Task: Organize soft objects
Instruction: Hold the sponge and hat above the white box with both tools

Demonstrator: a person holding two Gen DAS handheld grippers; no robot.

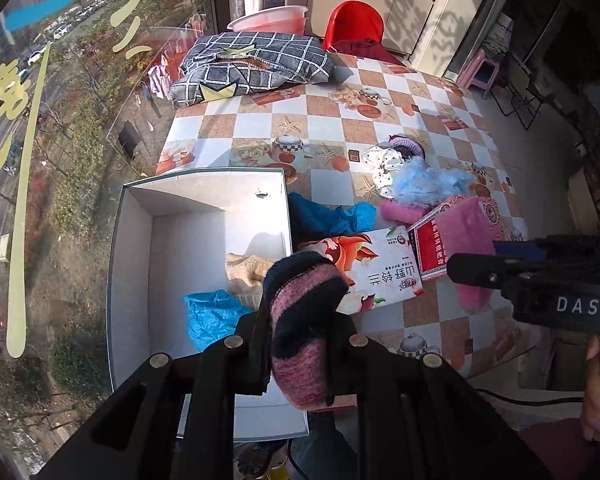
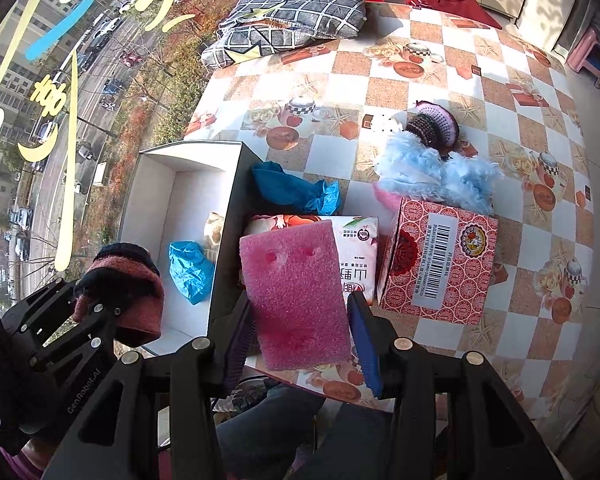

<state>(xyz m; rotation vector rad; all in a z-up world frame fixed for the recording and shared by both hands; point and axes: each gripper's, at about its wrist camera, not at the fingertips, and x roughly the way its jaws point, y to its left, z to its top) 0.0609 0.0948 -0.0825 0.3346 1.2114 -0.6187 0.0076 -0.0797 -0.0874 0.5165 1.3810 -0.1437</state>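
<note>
Left gripper (image 1: 298,344) is clamped on a striped sock (image 1: 304,320), held over the white box's (image 1: 132,280) near edge. Right gripper (image 2: 300,320) is clamped on a pink sponge (image 2: 296,296), held just outside the box. Step in hand, as judged: depositing. Next move calls for centring each item over the box, then releasing.

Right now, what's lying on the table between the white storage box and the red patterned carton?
A printed snack packet lies between the white box and the red patterned carton, with crumpled blue plastic just behind it. The right wrist view shows this best.
</note>
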